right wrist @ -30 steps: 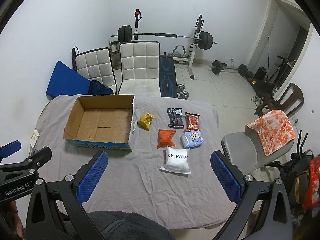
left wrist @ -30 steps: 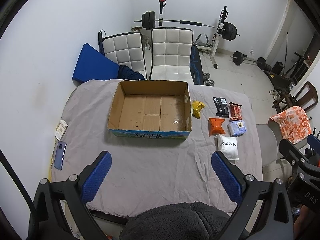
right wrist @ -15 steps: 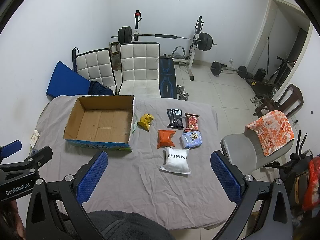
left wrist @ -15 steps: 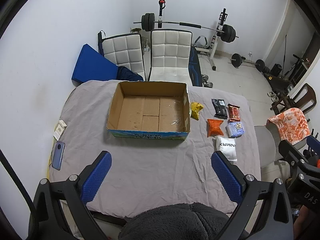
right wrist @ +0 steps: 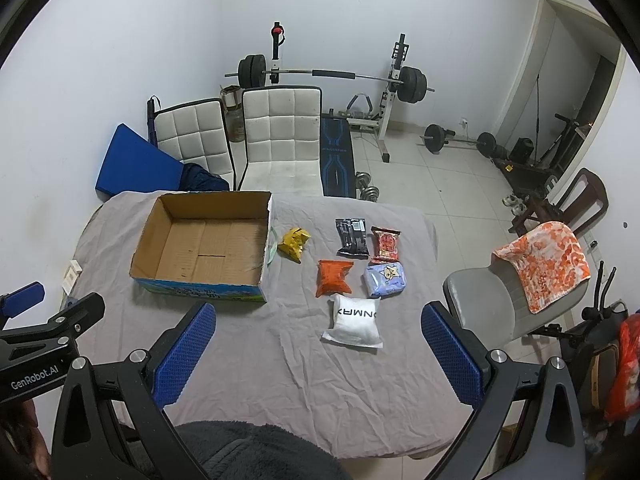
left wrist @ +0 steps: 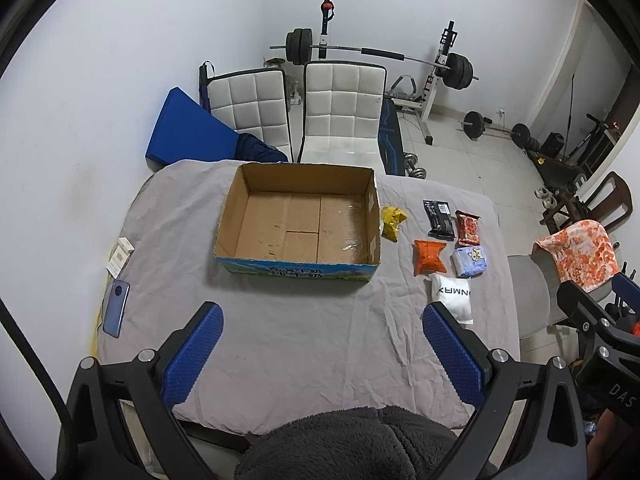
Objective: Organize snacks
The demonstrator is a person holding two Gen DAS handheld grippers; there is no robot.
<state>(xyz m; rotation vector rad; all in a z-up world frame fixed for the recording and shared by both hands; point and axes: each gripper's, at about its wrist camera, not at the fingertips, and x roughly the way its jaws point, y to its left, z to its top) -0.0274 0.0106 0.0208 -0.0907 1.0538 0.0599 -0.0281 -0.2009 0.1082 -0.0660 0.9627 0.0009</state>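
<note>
An empty cardboard box (left wrist: pixel 298 222) (right wrist: pixel 204 246) stands open on the grey cloth-covered table (left wrist: pixel 280 332). Right of it lie several snack packs: a yellow one (right wrist: pixel 294 242), a black one (right wrist: pixel 352 236), a red one (right wrist: pixel 386 244), an orange one (right wrist: pixel 334 278), a pale blue one (right wrist: pixel 386 279) and a white pouch (right wrist: pixel 354 320). My left gripper (left wrist: pixel 322 354) hangs open, high above the table's near edge, in front of the box. My right gripper (right wrist: pixel 318 354) is open too, held high with the white pouch between its fingers' lines of sight. Neither holds anything.
A phone (left wrist: pixel 116 314) and small white boxes (left wrist: pixel 120 254) lie at the table's left edge. Two white chairs (left wrist: pixel 340 112) stand behind the table. A grey chair with an orange towel (right wrist: pixel 544 264) is on the right. Weights fill the back of the room.
Both grippers have drifted slightly back and up, so the table looks a little smaller. Nothing on the table has moved.
</note>
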